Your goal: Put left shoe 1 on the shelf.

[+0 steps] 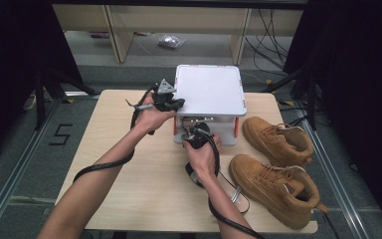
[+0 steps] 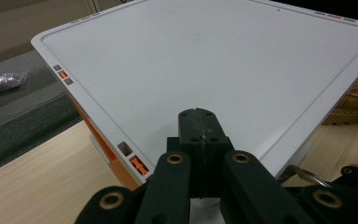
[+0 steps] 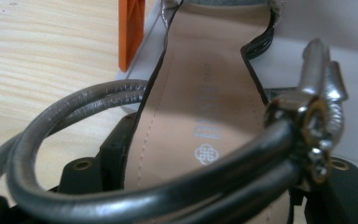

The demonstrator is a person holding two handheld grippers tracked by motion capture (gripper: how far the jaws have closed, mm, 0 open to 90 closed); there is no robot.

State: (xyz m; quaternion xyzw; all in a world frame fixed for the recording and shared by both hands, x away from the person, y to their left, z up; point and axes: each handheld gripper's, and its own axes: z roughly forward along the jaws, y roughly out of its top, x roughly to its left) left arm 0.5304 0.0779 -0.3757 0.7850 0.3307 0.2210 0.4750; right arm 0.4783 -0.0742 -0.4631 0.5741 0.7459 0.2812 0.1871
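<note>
A white two-level stand [image 1: 209, 89] with orange posts [image 3: 130, 28] sits at the table's far middle. My left gripper [image 1: 176, 103] is shut and empty, its tips [image 2: 199, 116] at the near left edge of the stand's flat top [image 2: 214, 60]. My right gripper [image 1: 195, 134] is at the front of the stand's lower level. It is shut on a sandal [image 3: 200, 93] with a tan insole and grey-silver straps [image 3: 74, 121], gripped across the sole, toe pointing into the stand. A metal buckle [image 3: 324, 121] is close to the camera.
A second sandal [image 1: 231, 191] lies on the table under my right forearm. Two tan lace-up boots [image 1: 278, 139] [image 1: 273, 186] stand at the right. The wooden table [image 1: 129, 169] has bare room at the left. A crumpled silver bag [image 1: 170, 41] lies on the floor beyond.
</note>
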